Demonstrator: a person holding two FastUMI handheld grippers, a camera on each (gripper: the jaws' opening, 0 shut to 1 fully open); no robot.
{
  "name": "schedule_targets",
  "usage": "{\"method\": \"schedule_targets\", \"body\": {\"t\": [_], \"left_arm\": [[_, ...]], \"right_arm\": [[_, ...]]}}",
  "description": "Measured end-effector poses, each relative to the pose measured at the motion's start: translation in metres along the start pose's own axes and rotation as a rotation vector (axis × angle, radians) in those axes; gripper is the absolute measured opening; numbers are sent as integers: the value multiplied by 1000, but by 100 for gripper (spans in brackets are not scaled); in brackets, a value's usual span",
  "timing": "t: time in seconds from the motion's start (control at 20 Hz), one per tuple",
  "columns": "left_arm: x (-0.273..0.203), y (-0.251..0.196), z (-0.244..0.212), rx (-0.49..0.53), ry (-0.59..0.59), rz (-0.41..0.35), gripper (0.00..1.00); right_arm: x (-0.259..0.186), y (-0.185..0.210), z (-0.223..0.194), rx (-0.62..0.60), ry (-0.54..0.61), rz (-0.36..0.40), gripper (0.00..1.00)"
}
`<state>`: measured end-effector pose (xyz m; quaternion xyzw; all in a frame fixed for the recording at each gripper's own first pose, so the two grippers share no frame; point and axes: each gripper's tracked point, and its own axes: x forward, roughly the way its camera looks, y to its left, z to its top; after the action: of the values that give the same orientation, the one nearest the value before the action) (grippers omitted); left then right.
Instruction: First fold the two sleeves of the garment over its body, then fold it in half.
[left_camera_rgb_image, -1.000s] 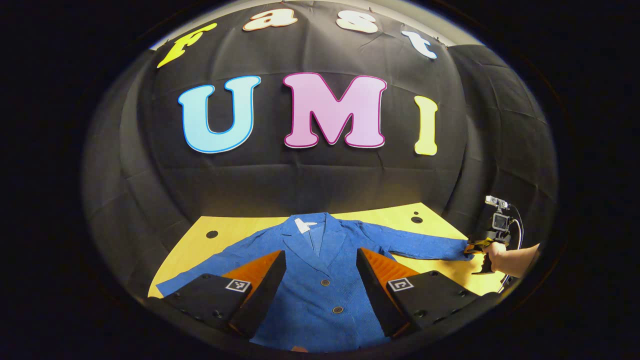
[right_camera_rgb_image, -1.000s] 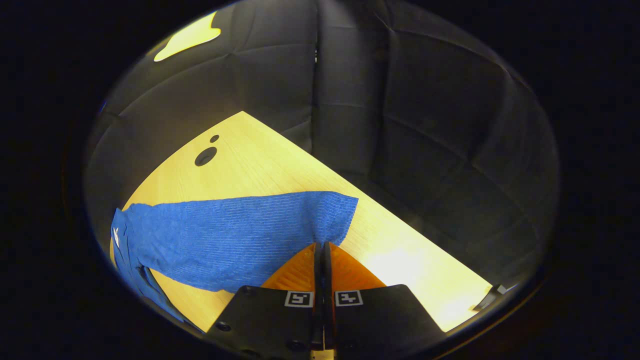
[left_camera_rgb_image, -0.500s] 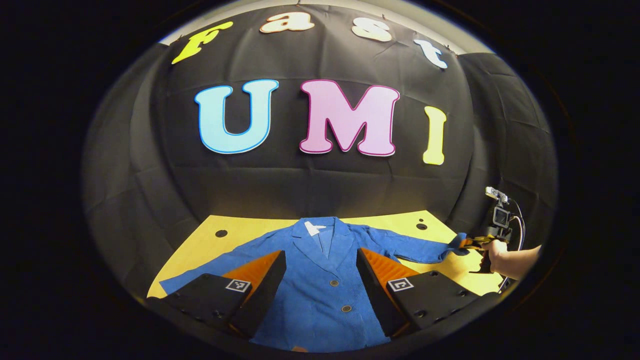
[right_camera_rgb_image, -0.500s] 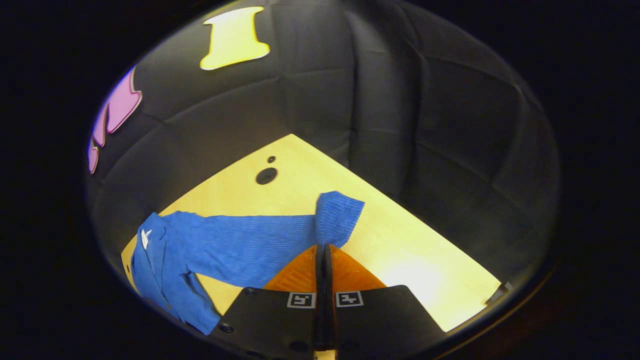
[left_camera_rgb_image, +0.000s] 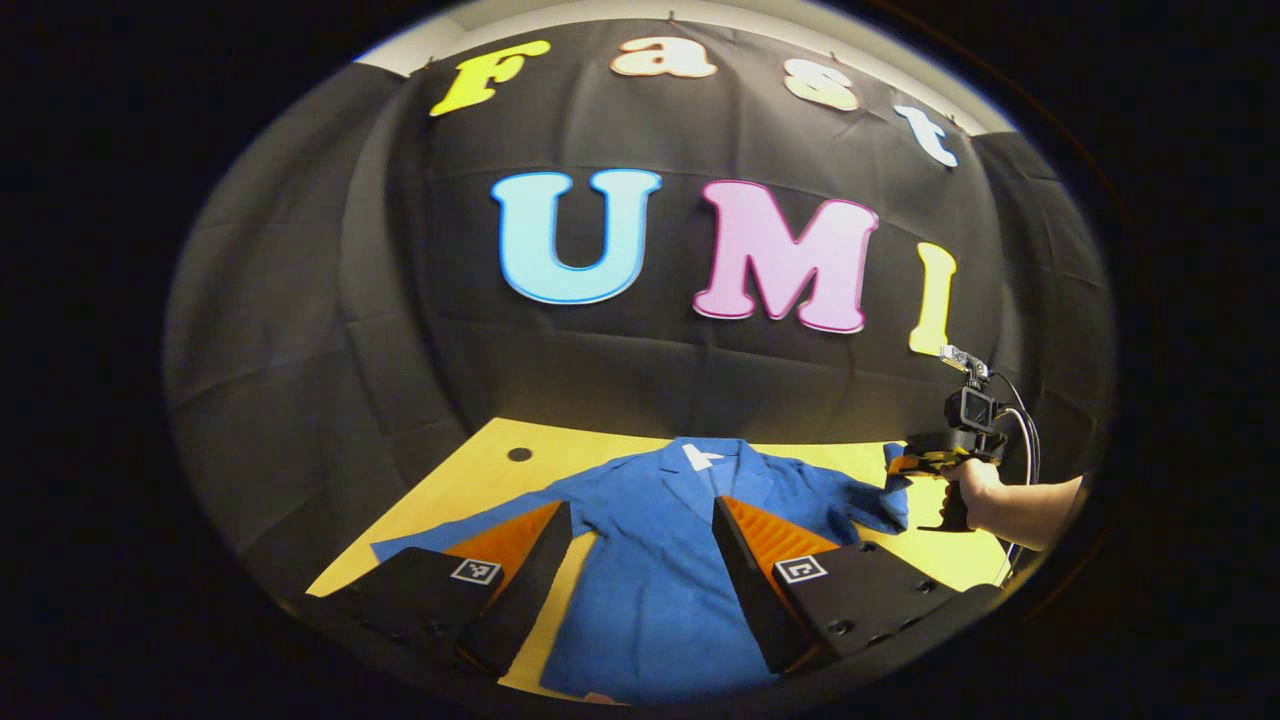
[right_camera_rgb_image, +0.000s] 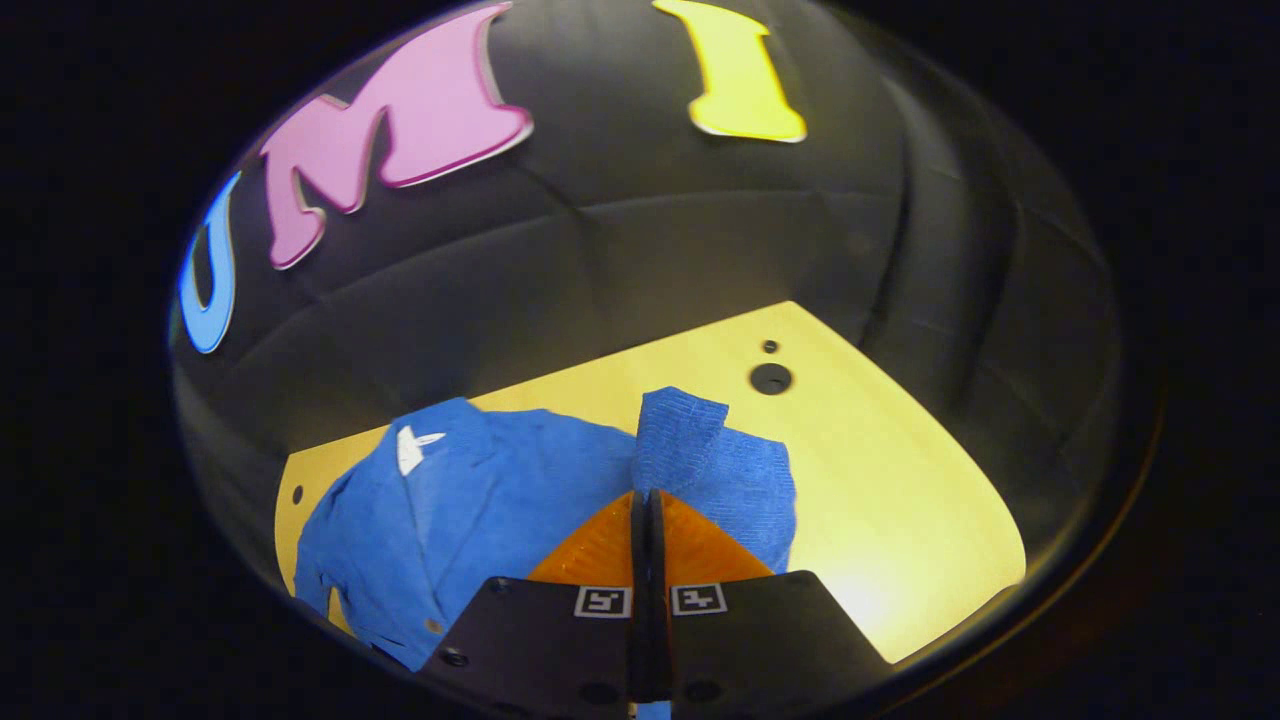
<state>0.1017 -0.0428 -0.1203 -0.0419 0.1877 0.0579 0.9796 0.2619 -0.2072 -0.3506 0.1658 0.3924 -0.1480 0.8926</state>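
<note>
- Black cloth walls close in a yellow wooden table (left_camera_rgb_image: 470, 480), lit brightly from above, with round holes (right_camera_rgb_image: 770, 378) near its far corners.
- On it lies a blue jacket (left_camera_rgb_image: 655, 580), front up, collar and white neck label (left_camera_rgb_image: 700, 457) toward the back wall, hem toward the near edge.
- Its left sleeve (left_camera_rgb_image: 450, 525) lies stretched flat toward the table's left edge, untouched.
- The right gripper (right_camera_rgb_image: 645, 500) has its fingers pressed together on the cuff of the right sleeve (right_camera_rgb_image: 720, 470); in the left gripper view that tool (left_camera_rgb_image: 925, 462) shows at the far right, held by a hand (left_camera_rgb_image: 970, 485), with the cuff raised off the wood.
- A second ago that sleeve lay straight out across the table with the cuff low on the surface; now the cuff is lifted and carried inward, and the sleeve is bunched beside the shoulder (the jacket body fills more of the right gripper view than it did).
- So the first sleeve fold looks well under way but unfinished: the cuff has yet to be laid across the chest and let go.
- The left gripper (left_camera_rgb_image: 640, 560) hovers over the jacket's lower front, fingers wide apart and holding nothing.
- Left sleeve and the half-fold remain to be done.
</note>
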Motion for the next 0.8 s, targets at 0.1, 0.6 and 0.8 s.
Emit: {"method": "schedule_targets", "body": {"t": [0.1, 0.6, 0.8], "left_arm": [[-14, 34, -2, -12, -3, 73, 82], [-107, 182, -26, -61, 25, 406, 81], [-133, 203, -40, -102, 37, 467, 82]], "right_arm": [[6, 54, -6, -44, 5, 56, 0], [19, 331, -104, -275, 98, 329, 0], [20, 394, -159, -270, 196, 382, 48]]}}
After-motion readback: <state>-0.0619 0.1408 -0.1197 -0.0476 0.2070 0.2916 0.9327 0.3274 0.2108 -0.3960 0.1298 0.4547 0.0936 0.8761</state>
